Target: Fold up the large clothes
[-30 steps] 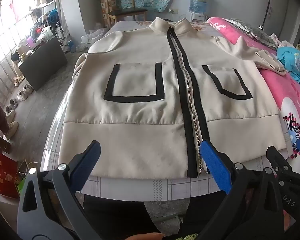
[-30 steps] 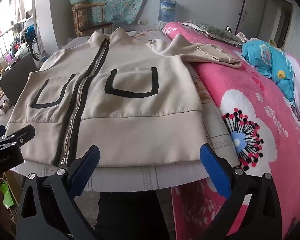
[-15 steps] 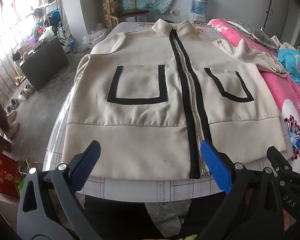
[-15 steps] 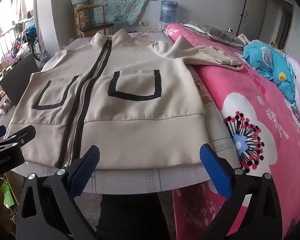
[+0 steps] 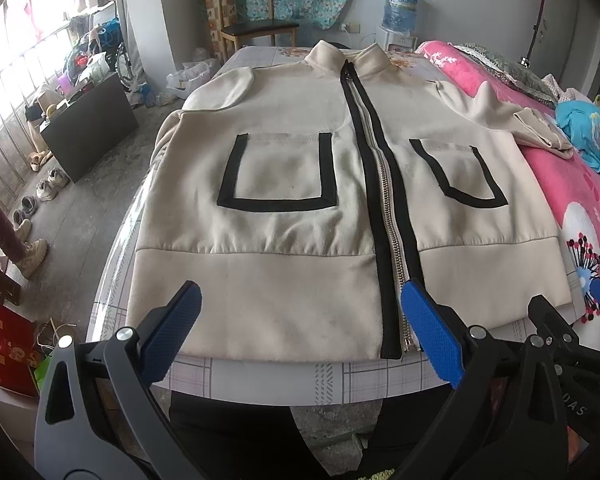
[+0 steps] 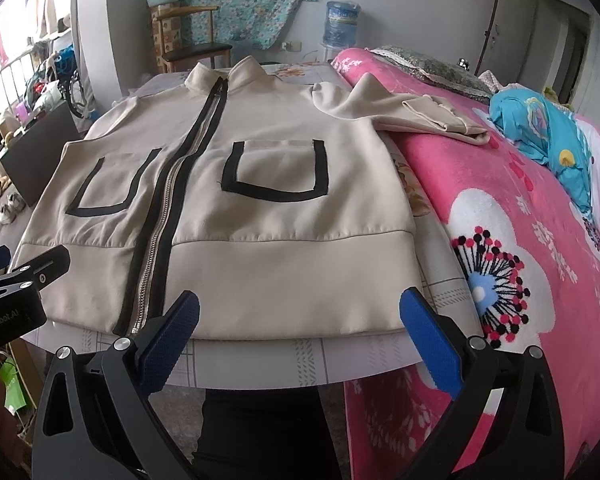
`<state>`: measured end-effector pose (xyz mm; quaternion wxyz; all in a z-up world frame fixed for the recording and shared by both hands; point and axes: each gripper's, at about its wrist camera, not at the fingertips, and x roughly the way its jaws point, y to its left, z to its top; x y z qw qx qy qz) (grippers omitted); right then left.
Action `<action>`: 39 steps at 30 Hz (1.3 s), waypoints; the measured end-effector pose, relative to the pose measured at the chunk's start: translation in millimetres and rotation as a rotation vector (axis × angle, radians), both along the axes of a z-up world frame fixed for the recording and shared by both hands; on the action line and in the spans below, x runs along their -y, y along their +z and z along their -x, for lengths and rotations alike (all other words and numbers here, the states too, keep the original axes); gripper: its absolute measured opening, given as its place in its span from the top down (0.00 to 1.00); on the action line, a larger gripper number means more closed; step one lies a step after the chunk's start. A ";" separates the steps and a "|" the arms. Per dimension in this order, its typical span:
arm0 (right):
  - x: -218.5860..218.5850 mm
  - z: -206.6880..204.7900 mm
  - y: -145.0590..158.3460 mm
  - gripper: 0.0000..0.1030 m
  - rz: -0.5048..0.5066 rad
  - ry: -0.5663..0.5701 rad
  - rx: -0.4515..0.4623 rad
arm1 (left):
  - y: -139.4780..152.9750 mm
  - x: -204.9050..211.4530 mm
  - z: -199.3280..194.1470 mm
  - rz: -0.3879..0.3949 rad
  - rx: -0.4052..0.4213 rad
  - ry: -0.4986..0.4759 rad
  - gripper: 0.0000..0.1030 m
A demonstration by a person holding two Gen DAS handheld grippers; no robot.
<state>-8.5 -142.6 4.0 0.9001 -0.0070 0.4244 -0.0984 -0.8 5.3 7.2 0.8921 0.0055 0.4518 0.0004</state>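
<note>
The cream zip-up jacket (image 5: 292, 208) lies flat and face up on the counter (image 5: 300, 376), zipped shut, with its collar at the far end and its bottom hem close to the near edge. No fold has been made yet, I think.

A few things could go wrong from here. The jacket's right sleeve (image 6: 416, 114) does not lie on the counter. It is draped over the pink flower blanket (image 6: 540, 240) on the bed just beside it. If one side of the jacket is pulled over, that sleeve may drag on the fuzzy blanket and bunch up, so the fold comes out crooked. The left sleeve seems to hang off the far left side of the counter, but I cannot see it well. It could slip down and pull the jacket with it. The metal zipper (image 5: 392, 248) is stiff, so a fold across it may bulge. The cloth looks thick, and a pinch on only the top layer could leave the back layer behind.

The left tongs (image 5: 300, 332) are wide apart and hold nothing. They hover over the hem, near the bottom of the zipper. The right tongs (image 6: 300, 334) are wide apart too, with nothing in them, above the hem on the right side.
</note>
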 end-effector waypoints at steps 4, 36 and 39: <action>-0.3 -0.3 -0.4 0.05 0.000 -0.001 0.001 | 0.2 -0.6 -0.3 0.001 -0.001 -0.001 0.06; 1.0 -3.8 -0.5 0.05 0.002 -0.001 -0.002 | 0.7 -5.7 -1.3 -0.004 0.008 0.009 0.06; 0.8 -4.5 -0.4 0.05 0.004 -0.002 -0.002 | 0.7 -6.0 -1.6 -0.003 0.009 0.010 0.06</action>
